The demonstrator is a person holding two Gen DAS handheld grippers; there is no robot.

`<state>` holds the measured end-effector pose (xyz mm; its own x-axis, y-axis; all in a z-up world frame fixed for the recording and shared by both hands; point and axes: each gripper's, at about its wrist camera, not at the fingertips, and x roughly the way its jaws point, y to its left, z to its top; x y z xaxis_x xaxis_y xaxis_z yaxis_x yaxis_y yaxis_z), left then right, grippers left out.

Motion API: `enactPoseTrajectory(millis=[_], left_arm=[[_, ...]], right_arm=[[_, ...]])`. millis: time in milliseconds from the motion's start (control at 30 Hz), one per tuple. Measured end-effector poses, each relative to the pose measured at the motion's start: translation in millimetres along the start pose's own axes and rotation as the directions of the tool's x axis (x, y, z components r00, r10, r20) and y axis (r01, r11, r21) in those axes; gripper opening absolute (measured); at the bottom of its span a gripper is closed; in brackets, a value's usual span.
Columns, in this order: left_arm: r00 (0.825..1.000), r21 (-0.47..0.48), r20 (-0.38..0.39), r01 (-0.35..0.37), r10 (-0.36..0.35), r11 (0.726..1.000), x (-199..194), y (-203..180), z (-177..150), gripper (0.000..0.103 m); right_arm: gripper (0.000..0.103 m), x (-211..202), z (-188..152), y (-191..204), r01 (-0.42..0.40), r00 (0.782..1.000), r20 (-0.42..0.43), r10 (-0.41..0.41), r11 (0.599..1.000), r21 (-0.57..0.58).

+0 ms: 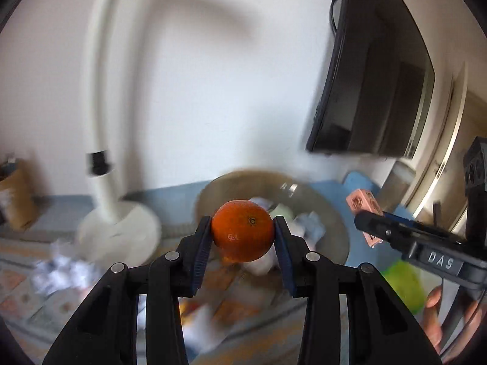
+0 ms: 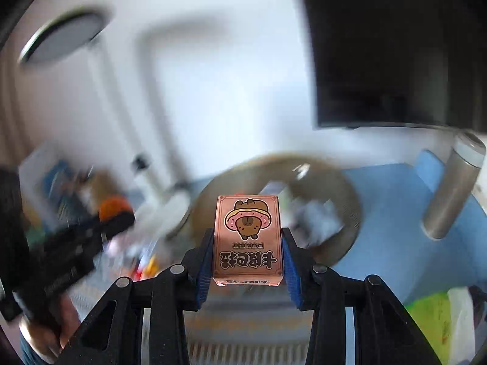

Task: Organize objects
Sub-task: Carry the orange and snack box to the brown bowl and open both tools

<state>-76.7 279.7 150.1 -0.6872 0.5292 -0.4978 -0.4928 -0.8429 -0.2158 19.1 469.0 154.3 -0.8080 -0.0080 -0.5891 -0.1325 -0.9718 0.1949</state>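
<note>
The left gripper [image 1: 243, 231] is clamped on an orange [image 1: 242, 230], one blue pad pressed to each side of the fruit, which sits lifted in the centre of the left wrist view. Behind the orange, toward 12 o'clock, a round tan basket [image 1: 328, 213] holds what look like crumpled white papers [image 1: 307, 228] (the blur makes this uncertain). At 9 o'clock from the orange stands a white lamp base [image 1: 118, 231] with its curved stem rising up the wall, and more crumpled paper [image 1: 61, 270] lies at 8 o'clock on a patterned mat.

The right gripper [image 2: 248, 254] grips a pink card box [image 2: 247, 240] printed with a cartoon bear, its narrow sides squeezed between the blue pads. In the left wrist view the same box appears at 3 o'clock from the orange, well apart from it. From the right wrist view the basket sits just past the box at 12 o'clock, a metal cylinder flask [image 2: 450, 191] leans at 2 o'clock on a blue surface [image 2: 395, 206], and a green packet [image 2: 432, 319] lies at 4 o'clock. A dark screen [image 1: 368, 91] hangs on the wall at 1 o'clock
</note>
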Motion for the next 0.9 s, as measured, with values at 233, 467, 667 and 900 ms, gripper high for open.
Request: enactPoseTrajectory(millis=[233,467,667,900], left_arm=[[0.998,-0.043,-0.019,0.055,-0.056,0.998,65.1,-14.5,10.9,0.037],[0.995,-0.067,-0.084,0.045,-0.051,0.997,92.9,-4.5,-13.6,0.037],[0.993,-0.063,-0.106,0.053,-0.06,0.997,97.0,-3.0,-19.5,0.037],[0.999,-0.088,0.007,0.034,-0.034,0.996,70.6,0.5,-15.9,0.092]], right_arm=[[0.04,29.6,47.5,-50.0,0.056,0.995,0.078,-0.069,0.986,0.154],[0.04,49.8,27.3,-56.7,0.063,0.992,0.102,-0.077,0.988,0.139],[0.04,61.7,21.1,-69.0,0.064,0.996,0.053,-0.073,0.985,0.159],[0.067,62.2,15.0,-89.8,0.053,0.995,0.065,-0.071,0.968,0.246]])
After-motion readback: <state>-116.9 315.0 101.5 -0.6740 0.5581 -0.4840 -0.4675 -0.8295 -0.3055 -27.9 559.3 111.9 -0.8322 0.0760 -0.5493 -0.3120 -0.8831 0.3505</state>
